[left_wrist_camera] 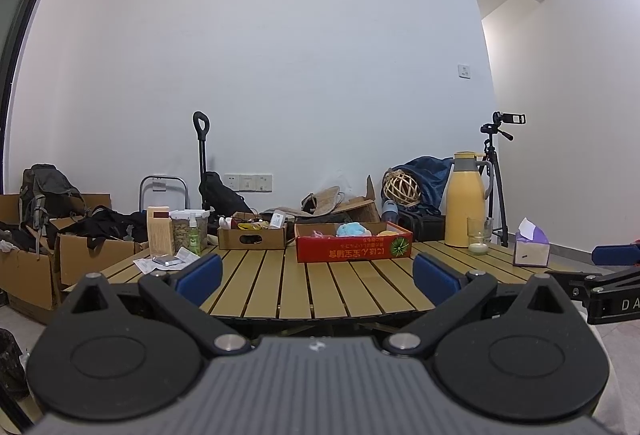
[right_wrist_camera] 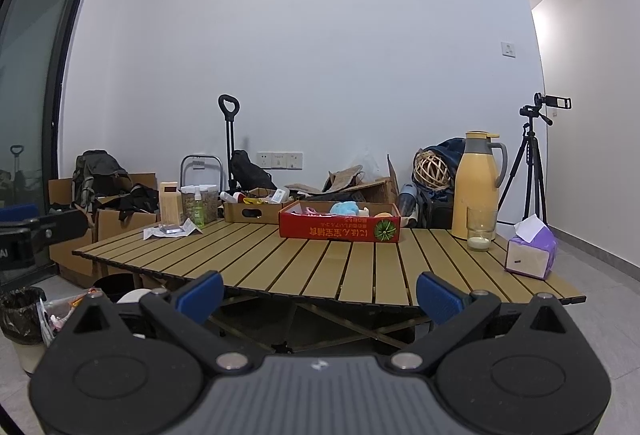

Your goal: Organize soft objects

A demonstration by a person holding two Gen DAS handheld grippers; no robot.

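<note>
Short of table, both grippers hover: left gripper spread, empty; right gripper same (ready for approach, likely). Soft toys sit in red box, far edge.

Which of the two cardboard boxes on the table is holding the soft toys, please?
The red box with the green fruit picture, at the table's middle, holds the blue plush toy. The plain brown box to its left holds bottles and clutter.
</note>
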